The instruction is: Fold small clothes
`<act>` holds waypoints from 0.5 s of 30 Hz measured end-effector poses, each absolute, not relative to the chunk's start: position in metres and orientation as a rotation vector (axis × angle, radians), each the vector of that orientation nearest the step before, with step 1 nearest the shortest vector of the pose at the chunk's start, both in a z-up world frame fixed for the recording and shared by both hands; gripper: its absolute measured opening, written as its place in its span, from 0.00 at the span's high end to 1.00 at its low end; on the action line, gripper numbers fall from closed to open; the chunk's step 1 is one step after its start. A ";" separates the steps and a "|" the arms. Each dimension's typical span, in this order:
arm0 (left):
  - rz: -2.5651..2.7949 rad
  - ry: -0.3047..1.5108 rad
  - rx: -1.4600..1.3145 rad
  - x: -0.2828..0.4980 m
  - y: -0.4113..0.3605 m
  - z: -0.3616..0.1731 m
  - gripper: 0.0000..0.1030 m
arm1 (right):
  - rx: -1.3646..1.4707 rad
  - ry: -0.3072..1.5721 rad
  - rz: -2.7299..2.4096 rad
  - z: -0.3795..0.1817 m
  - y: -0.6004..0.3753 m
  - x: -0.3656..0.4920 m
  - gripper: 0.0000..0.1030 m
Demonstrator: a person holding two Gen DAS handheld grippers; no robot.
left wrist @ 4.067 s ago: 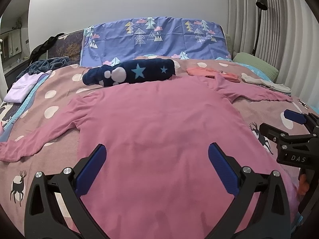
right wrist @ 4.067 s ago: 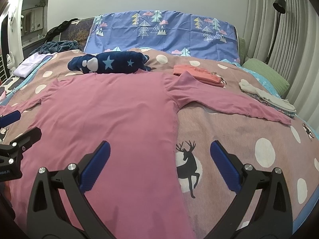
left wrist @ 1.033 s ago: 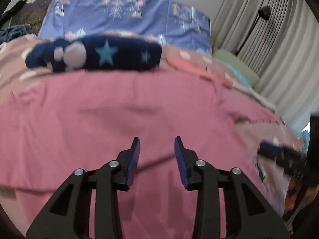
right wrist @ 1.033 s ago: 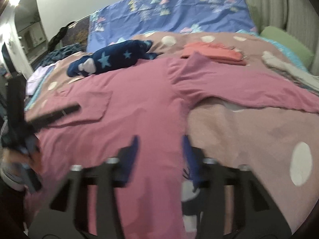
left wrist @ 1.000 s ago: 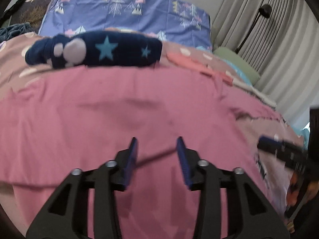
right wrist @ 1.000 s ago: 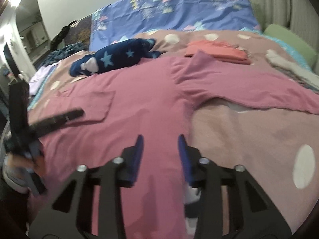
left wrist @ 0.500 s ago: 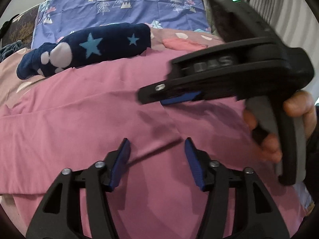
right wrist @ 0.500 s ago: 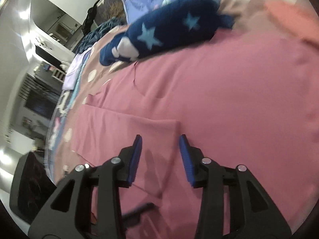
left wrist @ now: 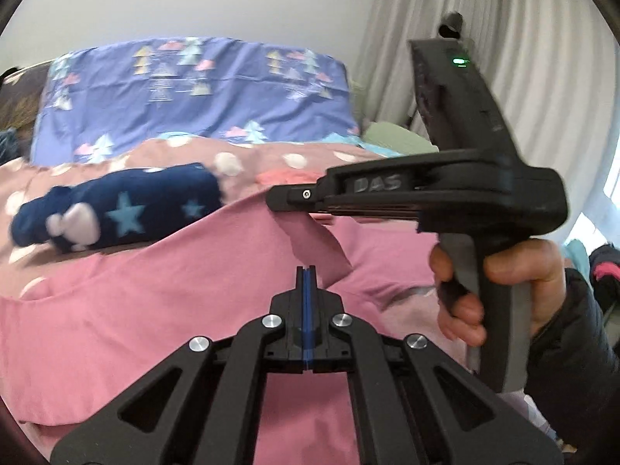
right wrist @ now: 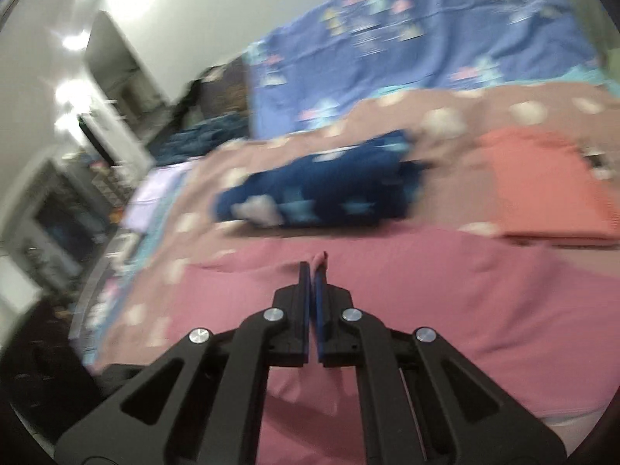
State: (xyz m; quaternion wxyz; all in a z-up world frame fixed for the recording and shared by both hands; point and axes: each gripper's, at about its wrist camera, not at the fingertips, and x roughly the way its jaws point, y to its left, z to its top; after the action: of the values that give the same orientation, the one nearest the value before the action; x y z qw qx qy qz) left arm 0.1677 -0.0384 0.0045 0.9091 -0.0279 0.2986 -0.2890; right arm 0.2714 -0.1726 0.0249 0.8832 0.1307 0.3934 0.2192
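Your main risk is the fold going crooked. Each gripper holds only a thin bite of the shirt (left wrist: 162,310), so a quick pull, or carrying one side further than the other, can slip the cloth out or drag the body of the shirt across the bed (right wrist: 445,124) and leave wrinkles. Your two hands are also close together: in the left view the right gripper (left wrist: 283,197) crosses just above and ahead of the left gripper (left wrist: 306,271), so a careless swing may knock them together or catch the hanging flap. The right view is blurred, so its fine detail is not reliable.

The left fingers (left wrist: 300,283) are pressed together with no gap showing; the flap hanging from the right gripper reaches down to their tip, and I judge they pinch it or the shirt layer there, though the contact itself is not plainly shown. The right gripper (right wrist: 314,267), seen from its own camera, has its fingers (right wrist: 304,279) all but shut, with a small tuft of pink cloth poking out past the tips, so it holds a shirt edge.

The shirt lies spread over the bed below both grippers, with the navy star bundle (left wrist: 116,213) and the folded orange item (right wrist: 550,182) beyond it, near the pillow end.
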 end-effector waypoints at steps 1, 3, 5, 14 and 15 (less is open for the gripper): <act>-0.611 0.639 -0.054 0.170 -0.050 -0.004 1.00 | 0.281 0.839 0.422 0.015 -0.183 0.274 0.98; -0.632 0.680 -0.058 0.173 -0.061 -0.021 1.00 | 0.312 0.891 0.359 -0.009 -0.200 0.279 0.97; -0.648 0.716 -0.044 0.173 -0.070 -0.038 1.00 | 0.316 0.930 0.296 -0.035 -0.216 0.279 0.96; -0.473 0.714 0.012 0.141 0.002 -0.046 0.62 | 0.315 0.912 0.343 -0.053 -0.233 0.245 0.63; -0.436 0.718 0.000 0.142 0.013 -0.045 0.59 | 0.302 0.925 0.359 -0.052 -0.230 0.241 0.62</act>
State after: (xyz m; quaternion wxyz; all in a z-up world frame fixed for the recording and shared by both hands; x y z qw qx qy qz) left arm 0.1416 0.0135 -0.0452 0.9130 -0.0001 0.3487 -0.2118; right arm 0.2411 -0.2302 -0.0525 0.8684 0.1441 0.4422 0.1717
